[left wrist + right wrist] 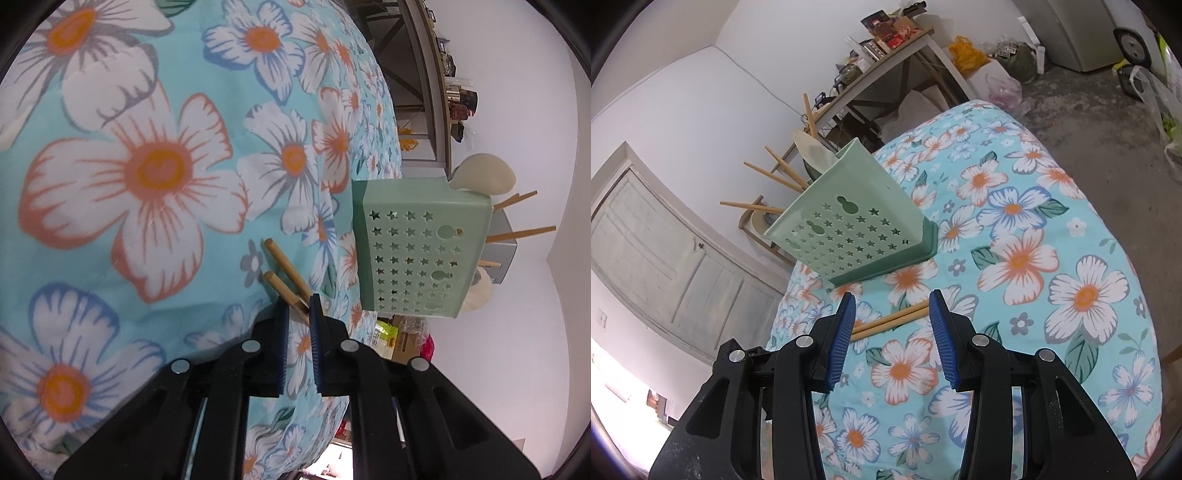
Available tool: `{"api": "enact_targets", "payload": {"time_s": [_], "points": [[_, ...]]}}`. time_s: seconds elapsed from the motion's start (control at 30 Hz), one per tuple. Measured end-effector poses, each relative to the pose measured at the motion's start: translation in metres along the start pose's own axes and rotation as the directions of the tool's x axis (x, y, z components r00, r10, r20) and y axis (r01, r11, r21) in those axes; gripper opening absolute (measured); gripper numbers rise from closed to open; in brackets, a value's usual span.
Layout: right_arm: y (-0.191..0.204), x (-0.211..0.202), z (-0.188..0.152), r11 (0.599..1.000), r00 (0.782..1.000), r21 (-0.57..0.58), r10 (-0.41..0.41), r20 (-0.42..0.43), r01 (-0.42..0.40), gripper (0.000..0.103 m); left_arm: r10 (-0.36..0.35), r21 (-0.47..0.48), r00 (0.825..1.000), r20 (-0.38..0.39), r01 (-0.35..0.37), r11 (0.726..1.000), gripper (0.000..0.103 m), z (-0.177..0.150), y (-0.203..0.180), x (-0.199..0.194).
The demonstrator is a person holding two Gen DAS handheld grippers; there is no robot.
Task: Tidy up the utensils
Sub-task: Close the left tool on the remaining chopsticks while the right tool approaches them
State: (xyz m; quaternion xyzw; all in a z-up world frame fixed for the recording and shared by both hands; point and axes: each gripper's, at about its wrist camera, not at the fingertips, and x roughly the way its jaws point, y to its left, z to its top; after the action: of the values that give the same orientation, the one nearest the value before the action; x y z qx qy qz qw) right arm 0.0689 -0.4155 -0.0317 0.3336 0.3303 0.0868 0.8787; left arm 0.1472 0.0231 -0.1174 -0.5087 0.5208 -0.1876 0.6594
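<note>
Container: a pale green plastic utensil holder with star-shaped and gourd-shaped cut-outs stands on the floral cloth, a turquoise fabric with white, orange and blue flowers.
Contents: several light wooden chopsticks and a cream-coloured spoon or spatula head stick out of the open top of the holder; a second cream rounded head shows in the left wrist view.
Task items: two wooden chopsticks lie side by side on the cloth, near the base of the holder.
Left gripper: the blue-padded jaws are pressed together on the near ends of the two chopsticks, pinching them.
Right gripper: the jaws stand spread, nothing clamped; the same pair of chopsticks crosses the gap between the fingers, and contact with the pads cannot be told.
Hidden: the interior compartments of the holder are not visible; the lower parts of its contents are concealed by its walls.
Hard to make out: items on the wooden shelf are too small to identify.
Writing: none legible.
</note>
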Motion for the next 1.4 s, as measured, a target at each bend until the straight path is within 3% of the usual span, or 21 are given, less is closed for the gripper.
{"api": "enact_targets", "payload": {"time_s": [0.43,0.7,0.93,1.07,1.4], "points": [[0.012,-0.001,-0.002,1.000,1.000,-0.015,0.004,0.002,-0.004,0.041,0.031,0.023,0.999,-0.017,-0.030,0.999,0.010,-0.003,0.007,-0.038],[0.017,0.000,-0.003,1.000,1.000,-0.024,0.004,-0.001,-0.004,0.041,-0.026,-0.050,0.999,-0.038,0.024,0.998,0.011,-0.003,0.022,-0.040],[0.017,-0.001,-0.003,1.000,1.000,-0.019,-0.001,0.003,0.001,0.041,-0.049,-0.073,0.998,-0.039,0.046,0.996,0.033,-0.002,0.019,-0.033],[0.015,0.000,-0.003,1.000,1.000,-0.015,0.002,0.000,-0.002,0.041,-0.021,-0.084,0.999,-0.033,0.018,0.996,0.037,-0.002,0.012,-0.028],[0.012,0.000,-0.005,1.000,1.000,-0.002,0.010,0.004,-0.010,0.041,0.058,-0.181,0.998,0.036,-0.051,0.982,0.034,-0.003,0.006,-0.019]]}}
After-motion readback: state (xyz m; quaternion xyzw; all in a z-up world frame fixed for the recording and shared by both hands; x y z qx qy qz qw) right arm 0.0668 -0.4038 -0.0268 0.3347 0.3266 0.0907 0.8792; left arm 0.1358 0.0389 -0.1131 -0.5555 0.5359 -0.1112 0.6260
